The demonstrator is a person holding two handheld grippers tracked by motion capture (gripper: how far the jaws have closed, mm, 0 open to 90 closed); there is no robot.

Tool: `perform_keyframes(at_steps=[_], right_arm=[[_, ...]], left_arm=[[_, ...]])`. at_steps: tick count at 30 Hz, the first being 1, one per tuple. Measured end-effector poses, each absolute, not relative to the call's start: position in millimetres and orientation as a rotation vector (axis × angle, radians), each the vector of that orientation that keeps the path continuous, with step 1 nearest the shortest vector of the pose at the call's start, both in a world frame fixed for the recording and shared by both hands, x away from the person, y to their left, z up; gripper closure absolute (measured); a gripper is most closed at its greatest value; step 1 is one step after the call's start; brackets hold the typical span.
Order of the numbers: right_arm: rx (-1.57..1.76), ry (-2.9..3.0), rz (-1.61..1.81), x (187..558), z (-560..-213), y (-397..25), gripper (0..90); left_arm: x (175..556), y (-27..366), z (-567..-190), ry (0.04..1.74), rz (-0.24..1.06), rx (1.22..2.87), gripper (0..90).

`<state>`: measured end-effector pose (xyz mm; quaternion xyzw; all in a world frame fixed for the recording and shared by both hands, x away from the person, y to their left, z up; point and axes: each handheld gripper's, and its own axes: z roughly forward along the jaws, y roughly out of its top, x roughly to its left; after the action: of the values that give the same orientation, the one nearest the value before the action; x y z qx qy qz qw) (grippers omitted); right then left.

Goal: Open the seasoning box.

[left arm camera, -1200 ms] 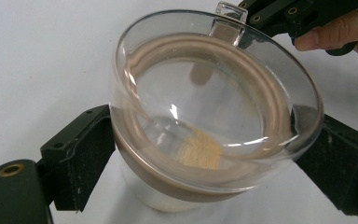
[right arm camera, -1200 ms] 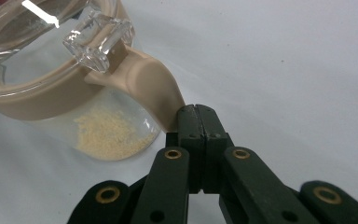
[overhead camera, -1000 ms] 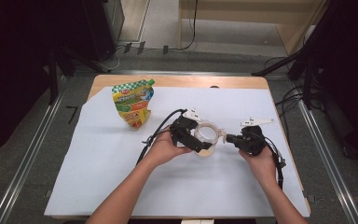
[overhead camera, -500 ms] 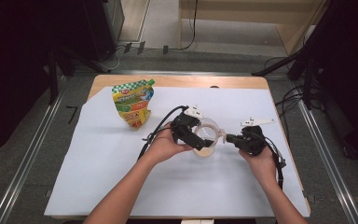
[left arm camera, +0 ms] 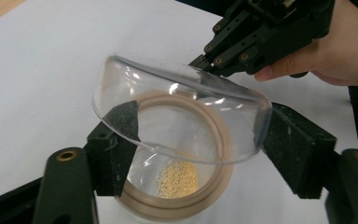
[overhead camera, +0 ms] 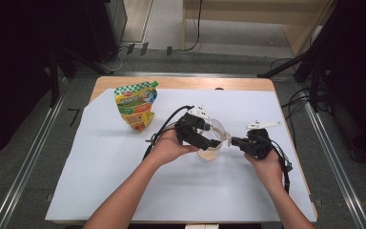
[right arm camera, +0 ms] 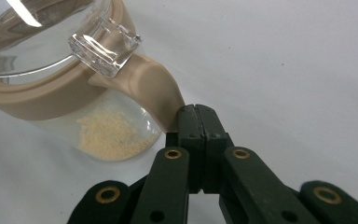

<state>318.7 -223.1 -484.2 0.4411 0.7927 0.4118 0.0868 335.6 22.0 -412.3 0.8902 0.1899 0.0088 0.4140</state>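
Now | left gripper (left arm camera: 186,154) wide, squeezing clear lid (left arm camera: 182,116) by its sides | right gripper (right arm camera: 196,116) pinched tight on jar (overhead camera: 210,151) handle (right arm camera: 156,91) | lid light, hard, slippery: hold gently.

A wooden table (overhead camera: 181,84) stood in the high view, nearly all of its top covered by a white sheet (overhead camera: 105,181), with bare wood showing along the far edge. On the sheet, a colourful pouch (overhead camera: 136,106) sat at the far left, and a clear jar (overhead camera: 210,151) holding pale grains rested near the middle, well apart from the pouch
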Motion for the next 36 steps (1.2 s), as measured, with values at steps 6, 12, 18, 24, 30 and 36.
perform_keyframes(at_steps=[6,12,18,24,30,36], right_arm=[[1.311,2.363,1.228,318.4,-483.9,-223.4,90.0],[1.31,2.363,1.237,318.5,-484.0,-223.7,90.0],[1.308,2.365,1.236,318.3,-483.8,-223.8,90.0],[1.299,2.363,1.24,317.9,-483.9,-222.8,90.0],[1.307,2.366,1.236,317.9,-484.1,-223.2,90.0],[1.312,2.365,1.241,317.9,-484.3,-223.6,90.0]], left_arm=[[328.2,14.0,-401.8,0.468,0.025,2.256,55.7],[328.7,13.4,-399.6,0.507,-0.006,2.264,56.6],[327.0,9.5,-396.7,0.518,0.018,2.252,55.9],[328.2,5.9,-392.0,0.494,-0.05,2.202,59.2],[328.8,-4.7,-388.4,0.462,-0.055,2.221,62.5],[331.5,-10.9,-389.3,0.458,-0.084,2.237,63.8]])
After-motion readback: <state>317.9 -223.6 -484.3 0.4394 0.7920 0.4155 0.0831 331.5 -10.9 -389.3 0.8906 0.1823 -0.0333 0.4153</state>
